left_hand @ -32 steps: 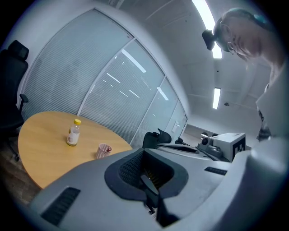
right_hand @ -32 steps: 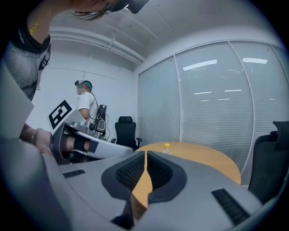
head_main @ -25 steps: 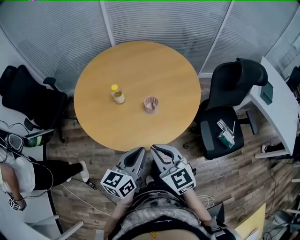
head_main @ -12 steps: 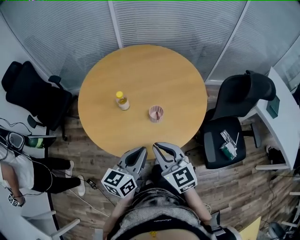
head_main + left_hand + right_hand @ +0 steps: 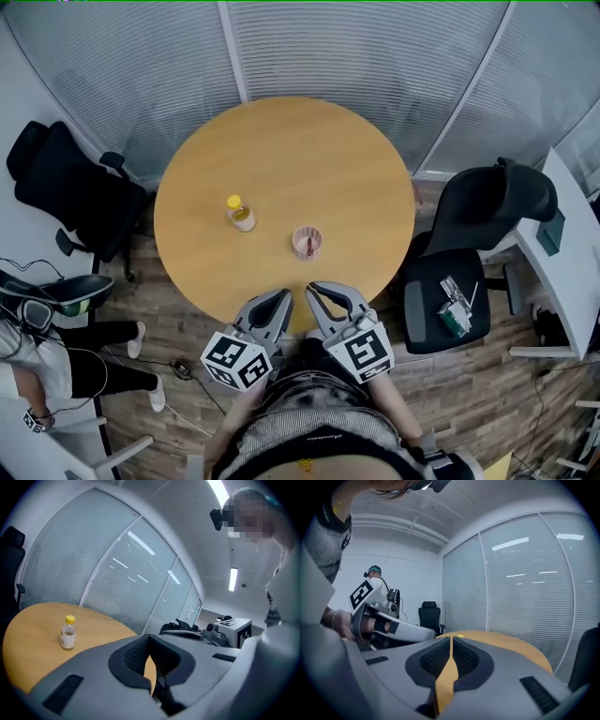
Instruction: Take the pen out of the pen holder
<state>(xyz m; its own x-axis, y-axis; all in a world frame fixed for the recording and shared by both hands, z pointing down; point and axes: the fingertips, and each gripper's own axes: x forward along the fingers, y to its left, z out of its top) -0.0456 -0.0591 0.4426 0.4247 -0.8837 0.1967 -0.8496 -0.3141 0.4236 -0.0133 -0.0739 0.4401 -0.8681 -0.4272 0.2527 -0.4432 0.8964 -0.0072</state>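
Both grippers at the table's near edge, nothing in them.
I've got the left gripper (image 5: pixel 281 300) and right gripper (image 5: pixel 316 292) pressed closed, empty; the pen (image 5: pixel 308 246) stands in the holder (image 5: pixel 307 232) on the table (image 5: pixel 281 150), bottle (image 5: pixel 240 214) nearby.

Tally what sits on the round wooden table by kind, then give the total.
yellow-capped bottle: 1
pen holder: 1
pen, standing in the holder: 1
Total: 3
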